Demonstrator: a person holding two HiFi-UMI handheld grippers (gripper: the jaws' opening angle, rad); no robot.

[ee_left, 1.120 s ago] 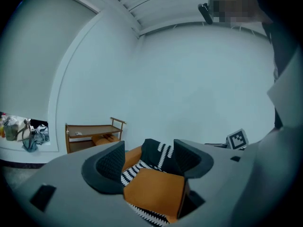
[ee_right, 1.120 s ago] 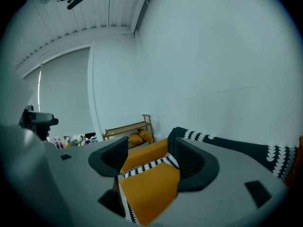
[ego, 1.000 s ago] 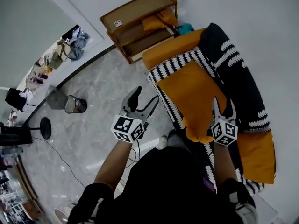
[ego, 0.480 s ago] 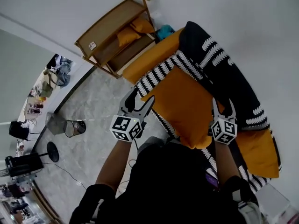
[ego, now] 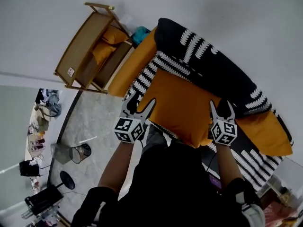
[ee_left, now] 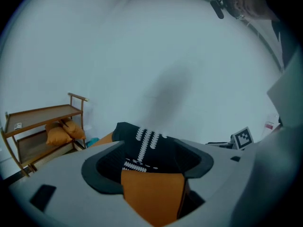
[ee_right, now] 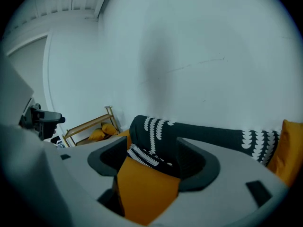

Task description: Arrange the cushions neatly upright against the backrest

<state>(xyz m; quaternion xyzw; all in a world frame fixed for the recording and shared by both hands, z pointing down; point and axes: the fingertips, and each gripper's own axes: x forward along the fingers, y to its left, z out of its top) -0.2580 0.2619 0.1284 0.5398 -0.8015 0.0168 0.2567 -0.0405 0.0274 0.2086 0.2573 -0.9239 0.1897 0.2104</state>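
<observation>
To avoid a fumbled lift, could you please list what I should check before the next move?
1. Cushion between left tongs: ok.
2. Cushion between right tongs: ok.
3. Tongs closed on cushion: not ok; both pairs look open, with a gap beside the fabric.
4. Cushion upright against backrest: not ok; it lies flat on the seat.
5. Backrest behind cushion free: ok.
</observation>
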